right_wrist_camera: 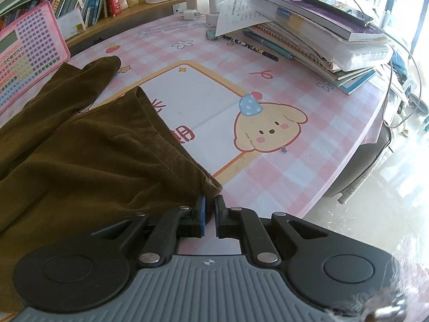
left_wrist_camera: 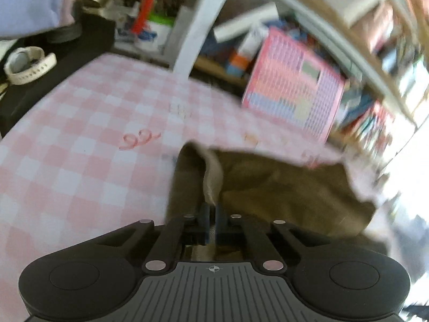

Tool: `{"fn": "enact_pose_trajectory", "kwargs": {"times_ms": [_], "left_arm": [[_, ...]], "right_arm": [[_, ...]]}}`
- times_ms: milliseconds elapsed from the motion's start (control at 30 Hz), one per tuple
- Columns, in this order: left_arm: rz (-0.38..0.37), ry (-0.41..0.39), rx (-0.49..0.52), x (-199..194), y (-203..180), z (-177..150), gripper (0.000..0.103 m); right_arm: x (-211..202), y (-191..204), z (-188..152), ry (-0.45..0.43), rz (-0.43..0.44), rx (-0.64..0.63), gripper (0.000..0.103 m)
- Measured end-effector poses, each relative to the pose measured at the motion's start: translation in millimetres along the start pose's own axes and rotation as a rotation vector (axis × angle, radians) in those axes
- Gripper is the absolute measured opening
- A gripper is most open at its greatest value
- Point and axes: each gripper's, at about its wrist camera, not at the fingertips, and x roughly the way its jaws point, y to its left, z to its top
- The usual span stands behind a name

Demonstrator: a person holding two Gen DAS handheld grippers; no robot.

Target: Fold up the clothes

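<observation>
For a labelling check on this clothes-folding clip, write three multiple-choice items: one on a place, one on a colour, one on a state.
1. Where does the pile of books and notebooks lie in the right wrist view?
A. far right of the table
B. on the garment
C. on the floor

2. What colour is the soft fabric garment?
A. bright blue
B. olive-brown
C. white

3. How does the right gripper stand?
A. wide open, far from the cloth
B. out of view
C. shut on the garment's corner

Answers:
1 A: the pile sits on the pink checked tablecloth at its far right.
2 B: the cloth is olive-brown in both views.
3 C: the fingers pinch the hem corner, as the left gripper does its edge.
</observation>
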Motion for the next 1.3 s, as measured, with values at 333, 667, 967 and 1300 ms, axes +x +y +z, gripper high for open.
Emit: {"fn": "enact_pose_trajectory", "kwargs": {"times_ms": [333, 667, 967, 1300], "left_arm": [[0.190, 0.019, -0.065, 9.9, 46.5, -8.6, 0.004], [0.194, -0.040, -0.030, -11.5, 42.9, -12.9, 0.013], [0.058, 0.020, -0.011, -47.0, 33.9, -40.2, 0.013], [-0.005, 0.128, 0.070, -54.9, 26.0, -79.7, 0.013]], "right_arm": [[-2.3, 9.1, -3.7, -0.007, 0.017, -0.037, 0.007], [-1.7, 10.9, -2.1, -0.003, 0.014, -0.062, 0.007], [-1.9, 13.0, -2.4, -0.006, 0.005, -0.073, 0.008], [-14.4, 7.5, 3.3, -0.028, 0.019, -0.076, 0.007]]}}
